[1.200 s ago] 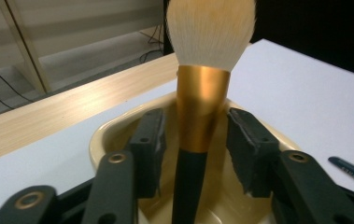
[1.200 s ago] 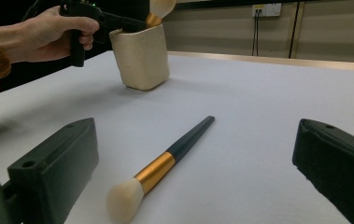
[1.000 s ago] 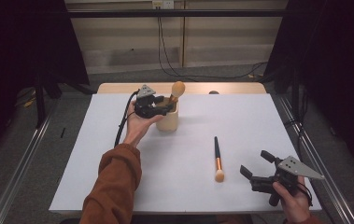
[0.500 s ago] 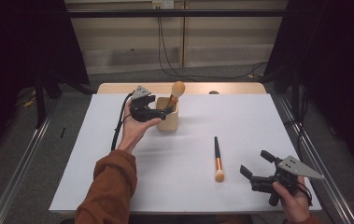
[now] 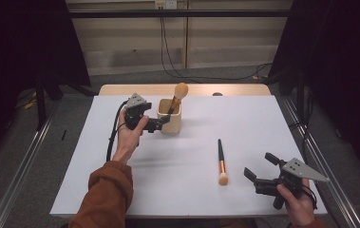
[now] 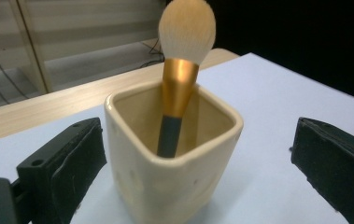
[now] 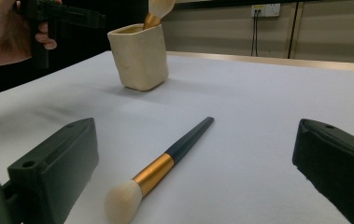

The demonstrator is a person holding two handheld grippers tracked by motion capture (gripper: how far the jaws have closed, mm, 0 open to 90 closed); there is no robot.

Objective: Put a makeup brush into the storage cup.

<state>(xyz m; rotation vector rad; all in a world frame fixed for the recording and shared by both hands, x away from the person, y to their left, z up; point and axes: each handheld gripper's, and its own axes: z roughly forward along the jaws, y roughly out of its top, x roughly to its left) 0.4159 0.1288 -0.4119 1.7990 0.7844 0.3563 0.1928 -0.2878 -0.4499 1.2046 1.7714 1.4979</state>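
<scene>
A white sheet covers the desk (image 5: pixel 187 190), with a strip of bare wood at its far edge and a dim room of cables and dark curtains beyond.

Nearest the person, the right claw (image 5: pixel 257 175) rests low over the sheet by the near right corner, jaws spread wide and gripping nothing; it sits where it sat a second ago. Just ahead of it and a little to its left lies the loose brush (image 5: pixel 221 162), flat on the sheet, pale bristles toward the person and dark handle pointing away (in the right gripper view it lies between the two jaws but well forward of them, untouched).

Farther off, the left claw (image 5: pixel 157 124) is held level just to the left of the cream cup (image 5: pixel 170 119). Its jaws have just been opening and now stand wide, released; in the left gripper view the cup sits between them with clear gaps on both sides. A second ago this claw was up over the cup at the brush handle; it has since drawn back toward the person's left.

The second brush (image 5: pixel 177 96) stands in the cup, handle down, leaning, its bristles above the rim.
</scene>
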